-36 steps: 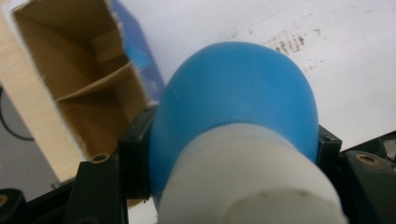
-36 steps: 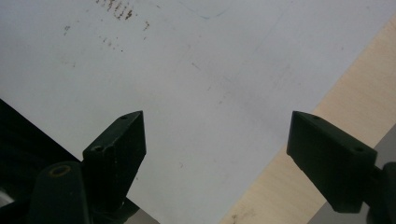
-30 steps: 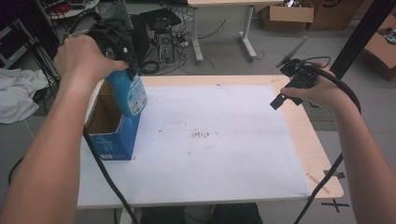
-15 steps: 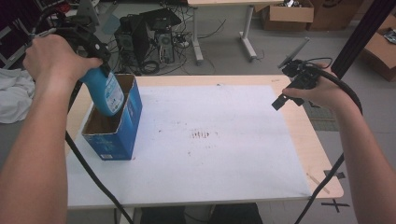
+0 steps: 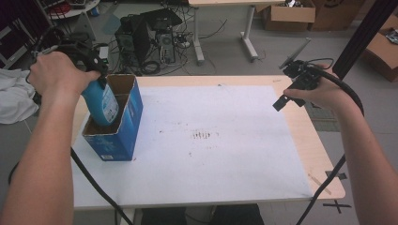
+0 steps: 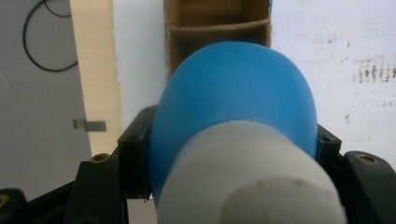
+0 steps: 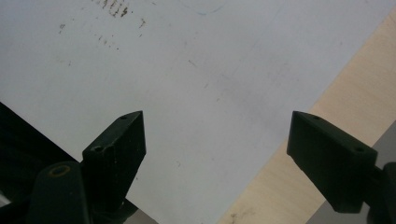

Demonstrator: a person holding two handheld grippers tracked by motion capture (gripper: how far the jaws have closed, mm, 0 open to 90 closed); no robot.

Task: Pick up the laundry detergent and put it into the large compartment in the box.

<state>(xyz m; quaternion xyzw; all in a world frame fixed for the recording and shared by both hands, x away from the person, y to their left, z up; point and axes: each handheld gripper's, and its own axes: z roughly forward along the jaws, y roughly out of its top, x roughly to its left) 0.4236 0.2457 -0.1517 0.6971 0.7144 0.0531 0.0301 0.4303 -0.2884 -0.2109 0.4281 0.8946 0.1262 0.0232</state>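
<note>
I am logging one blue bottle (image 5: 101, 104) with a white cap (image 6: 247, 182) and a pale label, tilting, its base sinking into a compartment of the open, divided blue cardboard box (image 5: 123, 126) standing near the table's left edge.

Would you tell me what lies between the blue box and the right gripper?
High view: only the bare white sheet, stained mid-table, between blue box and right gripper.

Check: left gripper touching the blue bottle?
Touching. In the left gripper view the black jaws of the left gripper press both sides of the blue bottle, no gap; the high view shows it held over the box.
</note>
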